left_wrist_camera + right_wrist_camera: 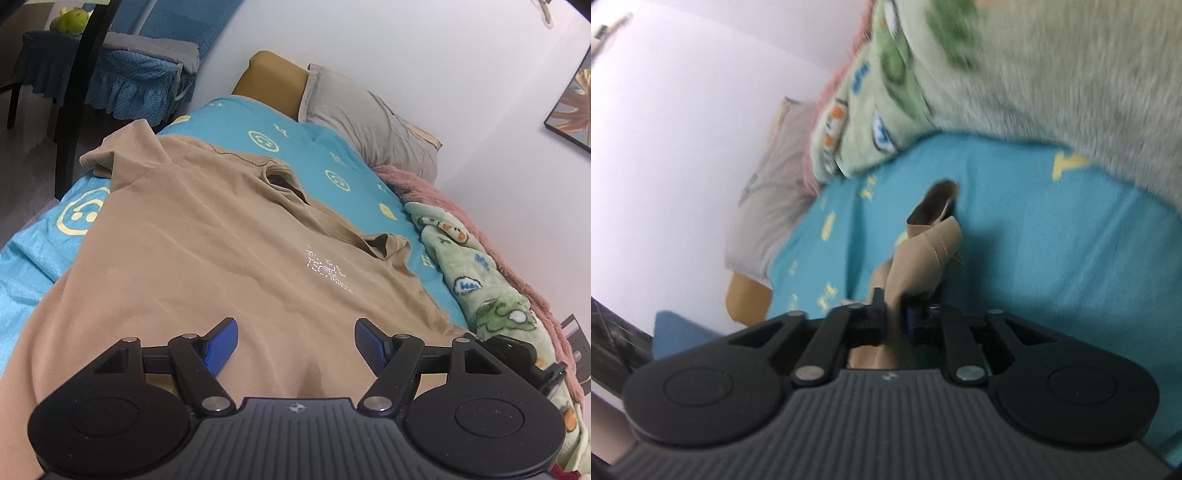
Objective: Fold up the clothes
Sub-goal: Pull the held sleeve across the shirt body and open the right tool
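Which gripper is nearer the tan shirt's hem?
Right. The right gripper is shut on the tan shirt at a stitched edge; the left gripper hovers open over its middle.

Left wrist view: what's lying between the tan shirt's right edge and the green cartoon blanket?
Only a bare strip of the turquoise bedsheet separates the tan shirt from the green cartoon blanket; nothing else lies there. The left wrist view shows it.
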Motion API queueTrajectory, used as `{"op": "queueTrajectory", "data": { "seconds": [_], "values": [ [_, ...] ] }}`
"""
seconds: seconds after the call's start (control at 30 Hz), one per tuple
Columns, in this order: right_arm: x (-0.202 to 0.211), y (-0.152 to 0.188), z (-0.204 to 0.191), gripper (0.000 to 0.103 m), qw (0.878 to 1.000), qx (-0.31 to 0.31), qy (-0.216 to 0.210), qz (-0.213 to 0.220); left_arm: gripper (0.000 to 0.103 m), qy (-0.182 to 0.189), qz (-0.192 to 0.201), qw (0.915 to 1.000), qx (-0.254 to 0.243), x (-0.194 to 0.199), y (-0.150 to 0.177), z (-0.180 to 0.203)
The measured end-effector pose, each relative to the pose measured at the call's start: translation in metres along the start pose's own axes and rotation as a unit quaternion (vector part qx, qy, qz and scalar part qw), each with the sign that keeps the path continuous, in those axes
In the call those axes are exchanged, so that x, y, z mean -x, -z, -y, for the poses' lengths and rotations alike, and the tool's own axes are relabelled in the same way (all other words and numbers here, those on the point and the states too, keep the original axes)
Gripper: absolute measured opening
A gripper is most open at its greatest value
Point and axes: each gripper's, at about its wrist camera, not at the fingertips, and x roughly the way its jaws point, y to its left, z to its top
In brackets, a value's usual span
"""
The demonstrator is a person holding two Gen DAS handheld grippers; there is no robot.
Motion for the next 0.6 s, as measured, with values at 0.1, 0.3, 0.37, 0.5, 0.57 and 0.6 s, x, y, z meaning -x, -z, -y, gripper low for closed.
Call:
{"op": "queueTrajectory", "data": {
  "seconds": [0.1, 0.3, 0.37, 0.5, 0.57, 0.6],
  "values": [
    [-0.007, 0.002, -0.001, 0.079, 1.000, 0.018, -0.007, 0.003, 0.071, -0.003, -0.001, 1.0000, 0.003, -0.001, 0.000, -0.002],
    [-0.035, 0.004, -0.017, 0.078, 0.995, 0.097, 0.003, 0.016, 0.071, -0.004, -0.007, 0.9999, 0.009, -0.005, -0.001, -0.008],
    [-0.044, 0.000, -0.020, 0.078, 0.992, 0.119, 0.013, 0.024, 0.071, -0.004, -0.010, 0.9999, 0.010, -0.008, -0.001, -0.008],
    [-0.061, -0.002, -0.031, 0.066, 0.986, 0.158, 0.030, 0.035, 0.071, -0.018, -0.011, 0.9997, 0.010, -0.010, -0.005, -0.008],
    [-0.073, -0.006, -0.037, 0.015, 0.981, 0.183, 0.052, 0.026, 0.071, -0.026, -0.012, 0.9995, 0.010, -0.012, -0.007, -0.008],
    [-0.075, -0.008, -0.041, 0.009, 0.978, 0.194, 0.072, 0.024, 0.071, -0.029, -0.013, 0.9994, 0.010, -0.013, -0.008, -0.008]
  ]
}}
